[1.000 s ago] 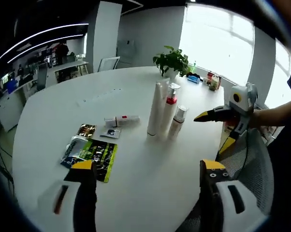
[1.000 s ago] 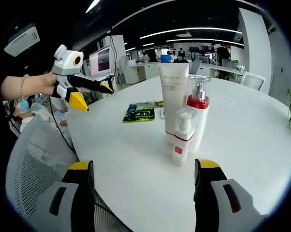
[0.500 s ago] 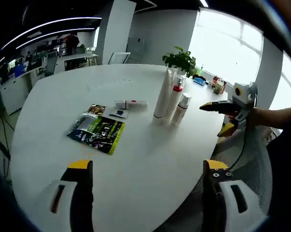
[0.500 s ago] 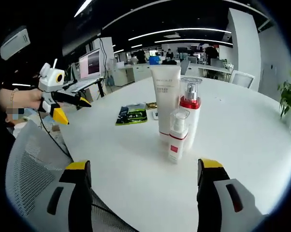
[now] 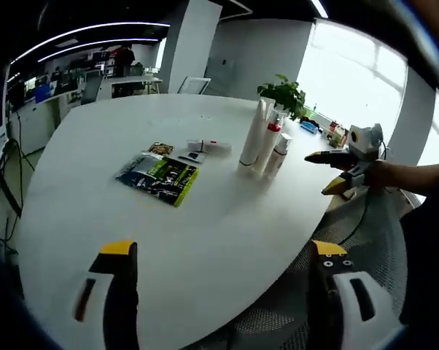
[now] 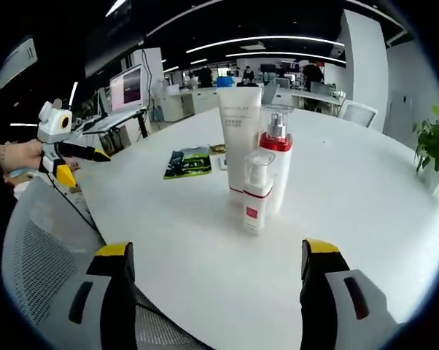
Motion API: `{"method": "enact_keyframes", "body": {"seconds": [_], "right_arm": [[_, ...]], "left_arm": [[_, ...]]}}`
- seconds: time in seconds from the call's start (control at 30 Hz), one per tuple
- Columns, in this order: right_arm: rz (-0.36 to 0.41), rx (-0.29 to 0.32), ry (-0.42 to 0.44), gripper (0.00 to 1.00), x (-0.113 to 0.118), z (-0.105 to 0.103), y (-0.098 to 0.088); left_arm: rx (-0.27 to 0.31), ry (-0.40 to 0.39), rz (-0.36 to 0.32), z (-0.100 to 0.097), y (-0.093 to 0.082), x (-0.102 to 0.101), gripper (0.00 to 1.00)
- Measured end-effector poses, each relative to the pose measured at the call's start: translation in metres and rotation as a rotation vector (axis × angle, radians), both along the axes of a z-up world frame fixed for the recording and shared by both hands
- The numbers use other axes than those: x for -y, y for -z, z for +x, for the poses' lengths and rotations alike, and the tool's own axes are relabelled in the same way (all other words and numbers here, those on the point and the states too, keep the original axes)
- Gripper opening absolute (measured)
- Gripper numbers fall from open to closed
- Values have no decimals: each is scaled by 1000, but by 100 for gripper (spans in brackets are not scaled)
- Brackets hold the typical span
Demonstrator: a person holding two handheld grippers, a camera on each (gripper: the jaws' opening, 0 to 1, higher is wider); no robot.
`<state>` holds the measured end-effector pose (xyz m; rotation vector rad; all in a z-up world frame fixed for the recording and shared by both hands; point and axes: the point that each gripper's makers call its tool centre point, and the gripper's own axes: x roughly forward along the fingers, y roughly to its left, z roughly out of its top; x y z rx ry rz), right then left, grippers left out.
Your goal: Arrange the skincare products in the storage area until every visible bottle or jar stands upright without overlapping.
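On the round white counter (image 6: 365, 219) three skincare products stood upright in a tight cluster: a tall white squeeze tube (image 6: 238, 138) set on its cap, a white pump bottle with a red collar (image 6: 274, 157) just beside it, and a small white bottle with a clear cap and red label (image 6: 256, 193) in front of both. In the left gripper view the same group stood near the far edge of the counter, with a small white tube with a red band (image 5: 208, 146) lying flat to its left, near a green and black foil packet (image 5: 161, 176). A potted green plant (image 5: 284, 93) stood behind. The left claw (image 5: 223, 251) was spread wide and held nothing, over the near counter edge. The right claw (image 6: 219, 251) was likewise released, over a grey mesh chair back (image 6: 41, 248).
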<state>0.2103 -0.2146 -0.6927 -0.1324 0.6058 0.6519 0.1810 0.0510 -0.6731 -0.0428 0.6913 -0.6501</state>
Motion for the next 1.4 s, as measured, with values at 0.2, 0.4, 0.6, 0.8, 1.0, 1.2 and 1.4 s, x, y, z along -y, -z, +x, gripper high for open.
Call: {"method": "enact_keyframes", "body": {"seconds": [0.2,0.4,0.6,0.8,1.0,1.2,1.4], "right_arm": [[1,-43,-16,95,-3,-6,3],[19,-53,-13,94,-3,-6,4],[30,-58,-16,93,-5,-7,3],[48,-72,-33,92,-8,-9,4],[42,-86,-42,90,-11,-12,4],[55,-88,-43,90,-11,-12,4],[66,-83,-36,89,-11,-11,2]], "left_arm": [[13,-11,-9,7,-6,7,93],[15,2,-2,11,-6,19,93],[8,12,9,14,-4,24,92],[12,10,26,17,-4,22,91],[4,50,65,30,-3,23,90],[22,130,104,57,-11,36,87],[34,232,165,83,-13,48,85]]}}
